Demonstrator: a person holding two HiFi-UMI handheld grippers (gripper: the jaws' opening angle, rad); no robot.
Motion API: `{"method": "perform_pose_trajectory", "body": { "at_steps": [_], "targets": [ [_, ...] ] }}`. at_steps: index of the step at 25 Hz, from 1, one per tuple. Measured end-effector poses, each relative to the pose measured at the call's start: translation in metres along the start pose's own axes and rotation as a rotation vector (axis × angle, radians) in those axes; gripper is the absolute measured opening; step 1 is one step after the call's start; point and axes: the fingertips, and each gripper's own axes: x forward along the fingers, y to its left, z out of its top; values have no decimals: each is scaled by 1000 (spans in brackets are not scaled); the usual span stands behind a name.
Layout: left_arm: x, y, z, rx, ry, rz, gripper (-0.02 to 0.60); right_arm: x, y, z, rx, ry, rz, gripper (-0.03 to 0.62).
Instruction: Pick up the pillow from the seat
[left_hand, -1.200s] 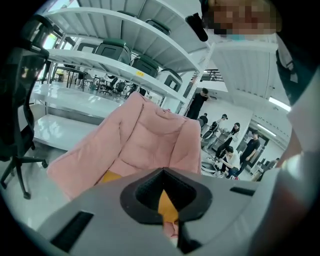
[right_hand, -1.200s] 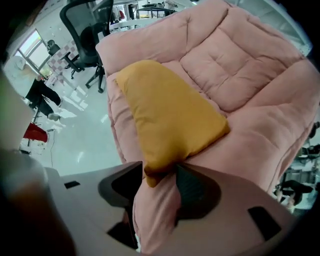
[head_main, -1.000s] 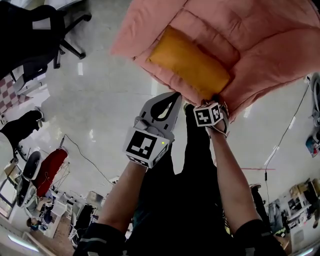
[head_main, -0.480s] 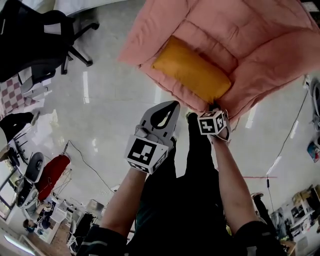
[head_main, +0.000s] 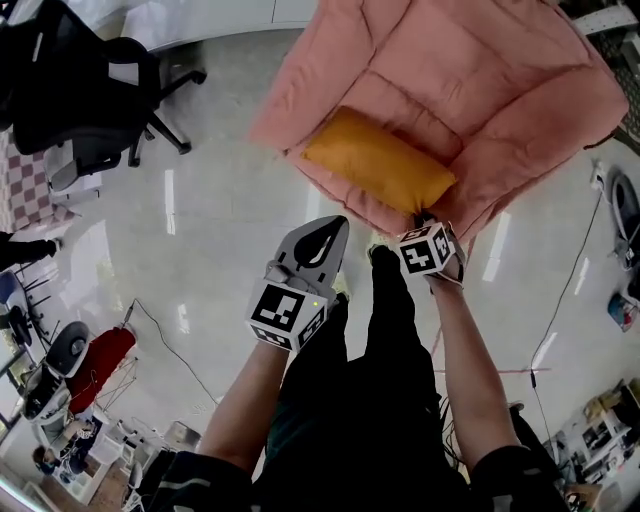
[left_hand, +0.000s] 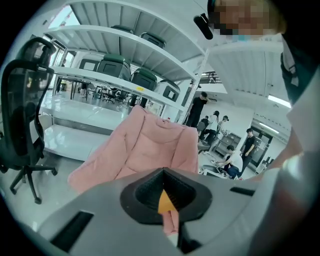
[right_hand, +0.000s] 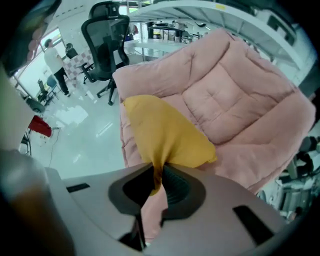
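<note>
An orange-yellow pillow (head_main: 378, 168) lies across the front of a pink padded seat (head_main: 500, 80). My right gripper (head_main: 420, 216) points down at the pillow's near right corner. In the right gripper view the jaws have just closed, and the right gripper (right_hand: 157, 172) is shut on a pinch of the pillow (right_hand: 160, 130) cloth, with the pink seat (right_hand: 235, 100) behind. My left gripper (head_main: 338, 222) hangs left of it over the floor, shut and empty. Past the tips of the left gripper (left_hand: 162, 170) the seat (left_hand: 150, 145) stands ahead.
A black office chair (head_main: 90, 90) stands on the glossy floor to the seat's left. A cable (head_main: 165, 320) and a red object (head_main: 100, 355) lie at lower left. White shelving with dark crates (left_hand: 125, 75) rises behind the seat. Several people (left_hand: 235, 160) are at the back right.
The seat and pillow have slid lower and further into the head view. Both grippers have lifted a little, and the right one stays at the pillow's corner.
</note>
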Motion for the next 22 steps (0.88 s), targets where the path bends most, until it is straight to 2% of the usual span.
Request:
{"method": "perform_pose_trajectory", "body": {
  "at_steps": [2,4,10,16,20,22],
  "targets": [
    [-4,-1,4,1,-7,2,3,-9,0,17,-35,-23,-5,34],
    [-8,-2,9,5,-15,3,5,-20,-2,27,-5,-43,19,31],
    [-31,9,36,0,-48,28,5,-58,4,51,192,-123,134,26],
    [-59,29,78,-22,-83,56,3,-125,13,89,299,-235,179,26],
    [-73,22,108,-15,-123,55,5,-172,9,100,441,-360,250,26],
    [-79,18,126,-4,-149,49,5,-197,-1,108,498,-438,260,25]
  ]
}}
